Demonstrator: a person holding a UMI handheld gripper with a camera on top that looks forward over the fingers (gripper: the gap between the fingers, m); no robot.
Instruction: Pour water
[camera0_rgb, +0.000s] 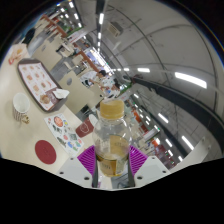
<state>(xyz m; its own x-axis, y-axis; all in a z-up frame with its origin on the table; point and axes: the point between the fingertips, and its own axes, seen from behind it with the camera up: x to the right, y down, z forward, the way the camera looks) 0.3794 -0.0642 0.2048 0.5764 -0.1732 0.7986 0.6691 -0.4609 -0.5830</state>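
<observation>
Looks like a big open lab or office hall w/ long rows of ceiling strip lights (150, 70). Tables (22, 85) w/ printed mats (38, 82) run off into the distance; bkgd too small to tell more.

Single gripper-mounted wide-angle view, tilted steeply, looking forward along the fingers (112, 160), close to them.

A bottle (112, 135) stands between the two fingers of the claw (112, 160), one finger on each side and both pressing on it. The whole view is tipped sideways. The desk (30, 100) lies to the left of the bottle. On the desk, a cup (21, 104) sits left of the bottle. A tray (37, 83) lies beyond the cup, farther from the claw. A round mat (45, 151) lies nearer, just left of the fingers.
</observation>
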